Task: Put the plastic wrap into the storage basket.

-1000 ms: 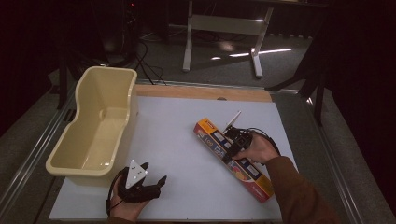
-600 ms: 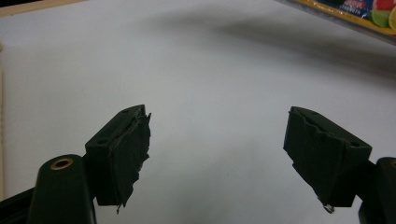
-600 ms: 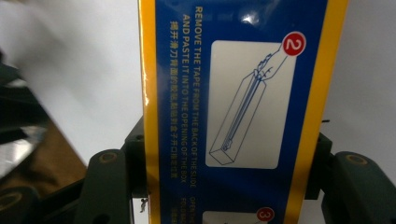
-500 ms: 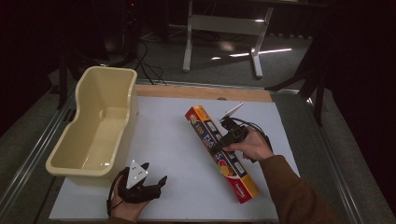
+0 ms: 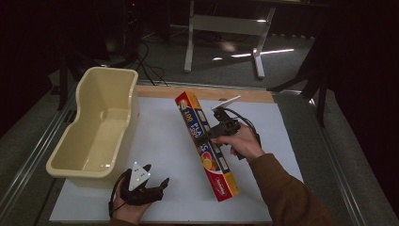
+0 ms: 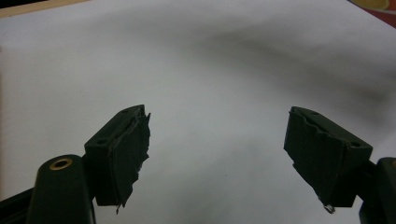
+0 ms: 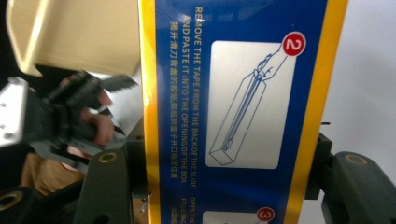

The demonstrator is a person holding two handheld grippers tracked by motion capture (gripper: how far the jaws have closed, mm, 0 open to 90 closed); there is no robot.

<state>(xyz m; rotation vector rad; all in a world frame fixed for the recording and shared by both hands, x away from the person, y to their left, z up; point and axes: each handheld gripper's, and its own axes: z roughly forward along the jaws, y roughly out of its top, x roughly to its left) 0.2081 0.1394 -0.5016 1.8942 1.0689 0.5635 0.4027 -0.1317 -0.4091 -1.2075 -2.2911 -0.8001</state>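
Observation:
A long red, blue and yellow wrap box (image 5: 205,146) hangs tilted above the white mat, clamped near its middle by my right gripper (image 5: 215,133). In the right gripper view the box's blue printed face (image 7: 238,107) fills the space between the two jaws, which press on its yellow edges. My left gripper (image 5: 153,181) rests near the mat's front edge, below the tub, with its jaws spread. The left gripper view has the two pads (image 6: 122,154) wide apart over bare white mat (image 6: 210,93), nothing between them.
A cream plastic tub (image 5: 70,160) stands on the left of the white mat (image 5: 160,132), open side up. A wooden strip (image 5: 211,93) runs along the mat's far edge. Metal rails border the table on both sides. Beyond the table, stand legs (image 5: 226,28) sit on the dark floor.
My right gripper has lifted the box off the mat and carried it leftward toward the middle. The left gripper has stayed where it was.

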